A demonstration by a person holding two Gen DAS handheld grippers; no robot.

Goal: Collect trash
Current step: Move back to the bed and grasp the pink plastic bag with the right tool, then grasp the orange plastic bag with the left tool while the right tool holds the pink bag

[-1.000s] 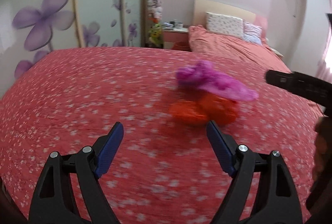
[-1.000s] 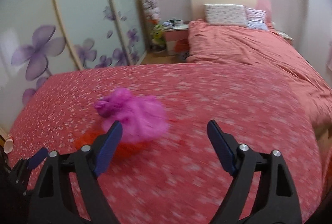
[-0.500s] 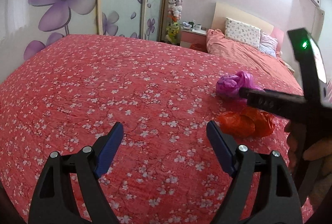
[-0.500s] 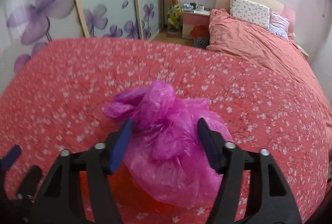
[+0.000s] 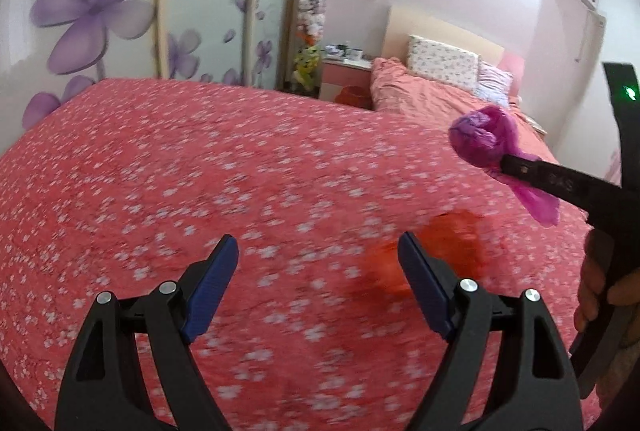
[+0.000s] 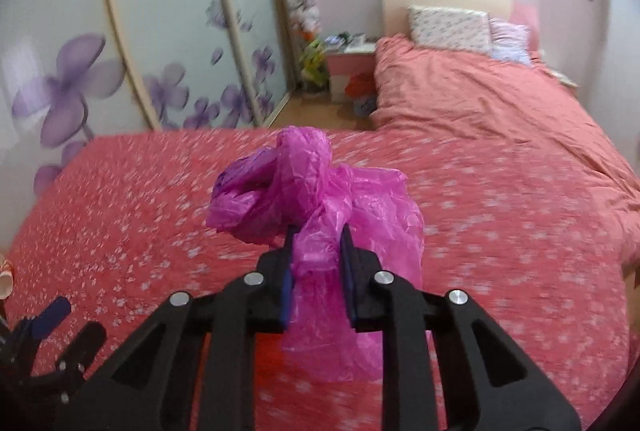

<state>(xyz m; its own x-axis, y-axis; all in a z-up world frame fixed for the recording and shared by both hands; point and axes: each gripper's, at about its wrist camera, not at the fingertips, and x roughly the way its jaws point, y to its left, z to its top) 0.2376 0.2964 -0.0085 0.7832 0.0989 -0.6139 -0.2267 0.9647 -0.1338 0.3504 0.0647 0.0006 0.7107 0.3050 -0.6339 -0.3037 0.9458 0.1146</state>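
Note:
My right gripper [image 6: 317, 238] is shut on a crumpled magenta plastic bag [image 6: 312, 183] and holds it above the red flowered bedspread [image 6: 120, 215]. The left wrist view shows the same bag [image 5: 490, 143] lifted in the right gripper at the far right. An orange plastic bag [image 5: 452, 243], blurred, lies on the bedspread [image 5: 200, 171] just beyond my left gripper's right fingertip. My left gripper [image 5: 318, 263] is open and empty, low over the bedspread. Its tip [image 6: 52, 311] shows at the lower left of the right wrist view.
A second bed with a salmon duvet [image 6: 480, 91] and pillows [image 6: 448, 27] stands at the back right. A pink nightstand [image 6: 352, 59] and a plush-toy shelf [image 6: 304, 31] sit by the wardrobe doors with purple flowers [image 6: 68, 87].
My right gripper has closed on the magenta bag and lifted it off the orange bag. My left gripper has swung toward the orange bag and stays open.

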